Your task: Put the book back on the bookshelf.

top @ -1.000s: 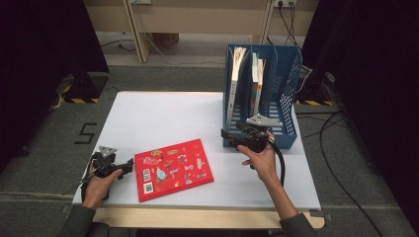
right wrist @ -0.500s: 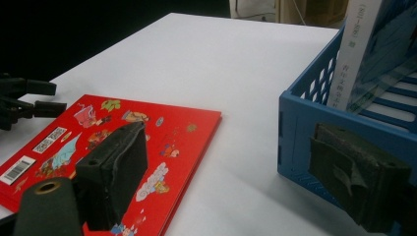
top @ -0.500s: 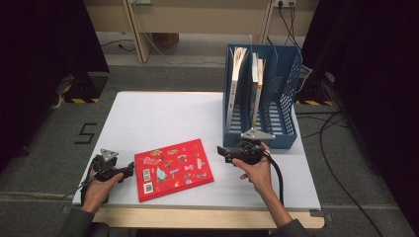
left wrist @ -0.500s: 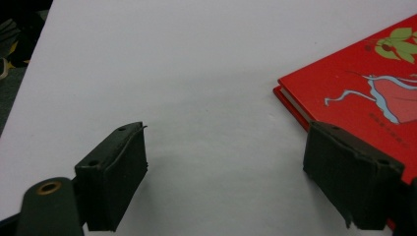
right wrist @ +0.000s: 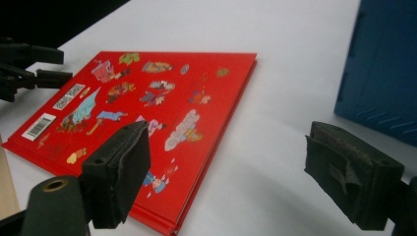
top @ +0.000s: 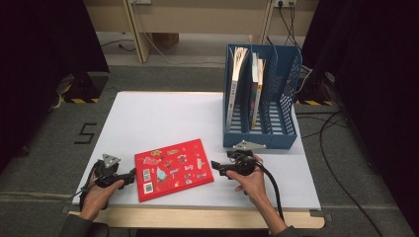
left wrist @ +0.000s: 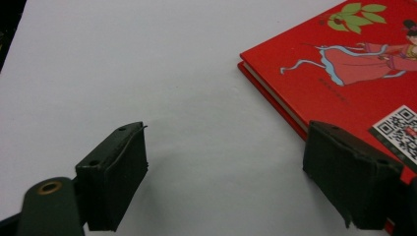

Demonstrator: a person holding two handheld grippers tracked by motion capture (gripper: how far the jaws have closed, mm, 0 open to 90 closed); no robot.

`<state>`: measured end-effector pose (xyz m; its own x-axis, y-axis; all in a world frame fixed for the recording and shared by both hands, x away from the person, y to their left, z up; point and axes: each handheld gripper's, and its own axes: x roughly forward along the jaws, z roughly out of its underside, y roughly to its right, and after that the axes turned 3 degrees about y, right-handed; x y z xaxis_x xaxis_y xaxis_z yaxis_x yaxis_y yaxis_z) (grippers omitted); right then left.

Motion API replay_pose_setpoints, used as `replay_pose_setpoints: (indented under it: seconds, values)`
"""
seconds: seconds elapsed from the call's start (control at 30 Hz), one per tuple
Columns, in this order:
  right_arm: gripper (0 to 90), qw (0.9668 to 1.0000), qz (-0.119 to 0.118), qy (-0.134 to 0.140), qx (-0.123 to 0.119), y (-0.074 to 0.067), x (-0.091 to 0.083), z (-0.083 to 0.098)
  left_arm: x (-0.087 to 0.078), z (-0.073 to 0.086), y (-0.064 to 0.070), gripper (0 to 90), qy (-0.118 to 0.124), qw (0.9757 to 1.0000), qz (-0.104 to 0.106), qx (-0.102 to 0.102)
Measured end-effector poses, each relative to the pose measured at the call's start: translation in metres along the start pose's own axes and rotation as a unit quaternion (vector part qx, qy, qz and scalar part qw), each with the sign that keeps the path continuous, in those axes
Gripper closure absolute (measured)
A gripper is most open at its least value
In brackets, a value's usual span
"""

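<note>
Red book (top: 173, 168) flat on table (top: 163, 118), between both tongs. Left gripper (top: 129, 177) wide open, empty, just off book's left edge. Right gripper (top: 216, 167) just opened wide, empty, near book's right edge. Blue rack (top: 276, 106) beyond it.

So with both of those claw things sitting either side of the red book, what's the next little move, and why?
Probably the right gripper slides its jaws onto the near edge of the red book. Its jaws stand open with nothing between them and point at that edge. The book lies flat on the white table, while other books already stand in the blue file rack, so it likely goes there next.
</note>
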<state>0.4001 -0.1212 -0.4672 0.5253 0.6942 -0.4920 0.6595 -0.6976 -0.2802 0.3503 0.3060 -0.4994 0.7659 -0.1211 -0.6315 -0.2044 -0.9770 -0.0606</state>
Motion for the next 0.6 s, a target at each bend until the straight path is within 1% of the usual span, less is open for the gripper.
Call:
replay_pose_setpoints:
  seconds: [0.07,0.1,0.17,0.23,0.3,0.33,0.37,0.4,0.43,0.47,0.5,0.57,0.6]
  values:
    - [20.0,1.0,0.0,-0.005,-0.001,-0.003,0.004,0.004,-0.001,0.001,0.002,17.4,0.003,1.0,-0.001,0.002]
    - [20.2,0.9999,-0.006,-0.008,0.007,-0.005,0.006,0.005,-0.002,0.001,0.003,18.7,0.002,1.0,0.0,0.002]
    - [20.9,0.9998,-0.012,-0.012,0.012,-0.008,0.01,0.007,-0.002,0.001,0.004,20.4,0.002,1.0,0.001,-0.001]
    - [21.6,0.9997,-0.012,-0.019,0.009,-0.011,0.013,0.008,-0.003,0.001,0.005,23.8,0.001,1.0,0.005,0.0]
    - [22.4,0.9995,-0.016,-0.026,0.012,-0.013,0.017,0.01,-0.004,0.0,0.006,29.7,-0.001,1.0,0.009,0.001]
    - [22.7,0.9994,-0.016,-0.027,0.015,-0.014,0.017,0.011,-0.005,0.0,0.009,31.7,-0.002,0.9999,0.01,0.003]
    - [23.7,0.9993,-0.02,-0.027,0.015,-0.014,0.019,0.012,-0.006,0.0,0.011,36.2,-0.001,0.9999,0.008,0.009]
    - [24.1,0.9991,-0.022,-0.03,0.022,-0.015,0.019,0.013,-0.007,-0.001,0.015,40.8,0.0,0.9998,0.006,0.017]
    - [24.3,0.999,-0.022,-0.031,0.025,-0.015,0.02,0.014,-0.007,-0.001,0.018,46.2,0.002,0.9997,0.004,0.023]
    - [24.8,0.999,-0.019,-0.032,0.024,-0.015,0.02,0.014,-0.008,-0.001,0.023,49.4,0.004,0.9994,0.0,0.034]
    - [25.6,0.999,-0.017,-0.034,0.023,-0.014,0.02,0.014,-0.007,-0.002,0.025,50.8,0.005,0.9994,0.001,0.033]
    - [27.1,0.999,-0.014,-0.032,0.027,-0.012,0.019,0.015,-0.007,-0.003,0.029,50.7,0.003,0.9994,0.016,0.031]
    - [27.5,0.999,-0.015,-0.032,0.028,-0.011,0.019,0.015,-0.007,-0.004,0.031,49.7,0.003,0.9991,0.023,0.037]
